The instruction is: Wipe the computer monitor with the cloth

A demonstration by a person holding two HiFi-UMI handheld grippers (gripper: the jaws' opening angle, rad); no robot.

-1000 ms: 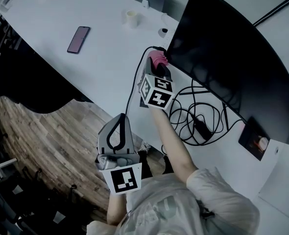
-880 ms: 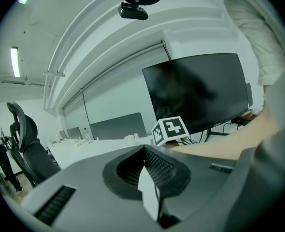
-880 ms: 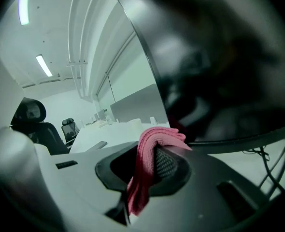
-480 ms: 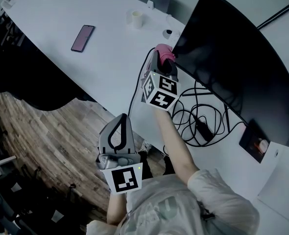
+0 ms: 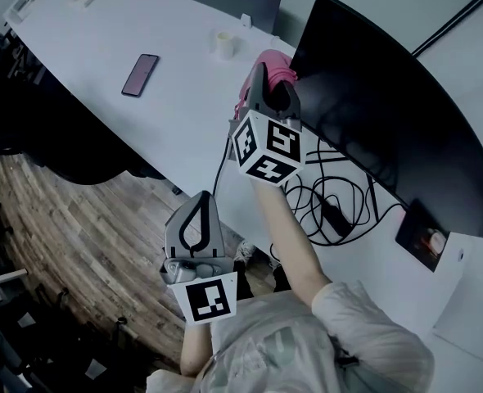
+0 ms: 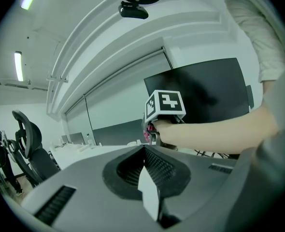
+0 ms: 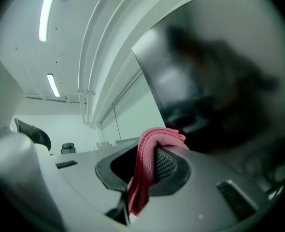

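A phone (image 5: 140,74) lies on the white desk (image 5: 176,121). The left tool (image 5: 199,207) is held over the wooden floor (image 5: 78,219), jaws pressed together on nothing. The raised right tool (image 5: 270,88) clenches the pink cloth (image 5: 273,62) just beside the dark monitor's (image 5: 381,121) left edge.

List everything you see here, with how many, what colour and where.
monitor: one, black, on the table's right part
cloth: one, pink, beside the monitor's left edge
phone: one, dark, flat on the table, far left
small round object: one, pale, at the table's far edge
cables: a tangle, black, below the monitor
table: one, white
floor: wood, left
right gripper: shut on cloth
left gripper: shut, empty, over the floor
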